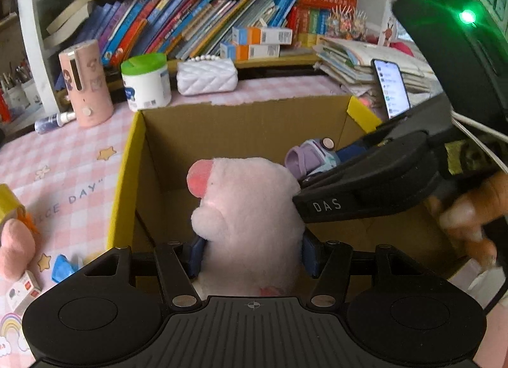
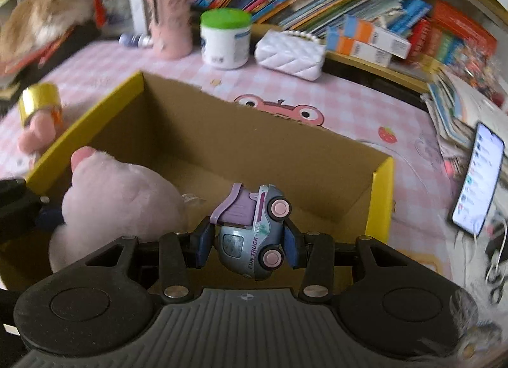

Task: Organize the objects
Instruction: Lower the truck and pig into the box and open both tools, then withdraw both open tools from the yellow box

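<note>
My left gripper [image 1: 250, 255] is shut on a pink plush toy [image 1: 250, 209] and holds it over the open cardboard box [image 1: 241, 120] with yellow edges. My right gripper [image 2: 250, 249] is shut on a small purple and blue toy truck [image 2: 250, 231], also over the box [image 2: 254, 133]. In the left wrist view the right gripper [image 1: 317, 171] comes in from the right with the truck [image 1: 312, 155] just behind the plush. In the right wrist view the plush [image 2: 117, 200] sits at the left, inside the box's near corner.
A pink checked cloth [image 1: 63, 171] covers the table. Behind the box stand a pink cylinder [image 1: 85, 82], a green-lidded tub [image 1: 146, 82], a white quilted purse [image 1: 206, 76] and a shelf of books. A lit phone [image 1: 392, 88] leans at right. Tape roll [image 2: 39, 101] and small items lie left.
</note>
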Available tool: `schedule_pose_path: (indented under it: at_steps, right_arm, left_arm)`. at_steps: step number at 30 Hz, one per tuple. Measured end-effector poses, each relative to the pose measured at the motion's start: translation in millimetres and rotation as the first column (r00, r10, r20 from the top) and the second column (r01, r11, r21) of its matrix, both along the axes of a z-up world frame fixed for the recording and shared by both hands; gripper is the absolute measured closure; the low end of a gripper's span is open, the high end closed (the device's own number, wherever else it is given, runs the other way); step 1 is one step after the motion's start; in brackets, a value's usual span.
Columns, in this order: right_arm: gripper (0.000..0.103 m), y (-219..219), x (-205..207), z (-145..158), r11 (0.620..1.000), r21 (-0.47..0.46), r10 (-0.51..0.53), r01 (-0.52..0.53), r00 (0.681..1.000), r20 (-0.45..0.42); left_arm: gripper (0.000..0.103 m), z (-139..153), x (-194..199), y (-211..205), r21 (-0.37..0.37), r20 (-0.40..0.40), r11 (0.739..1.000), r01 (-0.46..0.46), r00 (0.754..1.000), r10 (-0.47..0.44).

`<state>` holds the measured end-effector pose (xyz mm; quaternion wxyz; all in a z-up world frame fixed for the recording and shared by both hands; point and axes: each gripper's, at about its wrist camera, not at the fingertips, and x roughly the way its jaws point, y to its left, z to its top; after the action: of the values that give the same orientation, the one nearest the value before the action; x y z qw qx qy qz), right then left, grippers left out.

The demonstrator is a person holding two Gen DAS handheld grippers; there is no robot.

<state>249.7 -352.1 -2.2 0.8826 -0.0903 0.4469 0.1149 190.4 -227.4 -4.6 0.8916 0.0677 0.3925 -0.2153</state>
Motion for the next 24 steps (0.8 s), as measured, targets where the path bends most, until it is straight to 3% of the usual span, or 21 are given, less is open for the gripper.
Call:
schedule_pose_path:
  at_steps: [6, 14, 24]
  right_arm:
    - [0.061, 5, 15, -15, 0.995, -0.067, 0.072, -0.078, 0.994, -0.079]
    - [0.061, 7, 22, -28, 0.991, -0.090, 0.079, -0.095, 0.983, -0.166]
    - [0.060, 5, 17, -22, 0.992, -0.099, 0.058, -0.071, 0.990, -0.129]
  left_arm:
    - [0.045, -9, 2, -3, 0.022, -0.045, 1.000, -0.011, 0.999, 0.012]
    - [0.044, -12, 0, -2, 0.020, -0.056, 1.000, -0.024, 0.998, 0.025]
    - [0.039, 3, -13, 4, -0.029, 0.025, 0.999, -0.023, 0.999, 0.024]
